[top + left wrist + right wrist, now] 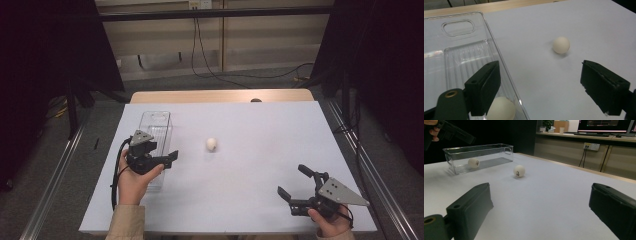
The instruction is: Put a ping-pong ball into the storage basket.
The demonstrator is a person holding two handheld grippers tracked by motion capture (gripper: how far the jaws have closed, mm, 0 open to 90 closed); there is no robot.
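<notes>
mostly, counter [260, 200]: white sheet over a wooden top.
bin [161, 119]: clear plastic, stiff, at the left; one white ball [501, 109] lies inside it.
left gripper [167, 159]: over the bin's near end, jaws well apart, holding nothing.
right gripper [295, 182]: near right, jaws wide, empty.
loose ball [212, 144]: mid-counter, apart from the bin; likely light, hollow, smooth, prone to roll; pinch gently across its widest part.

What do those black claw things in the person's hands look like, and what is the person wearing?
Both are black. The left gripper and the right gripper each have two chunky, blocky jaws and a grey three-cornered plate with small holes on top. A black cable trails from the left one. The left arm wears a beige sleeve.
</notes>
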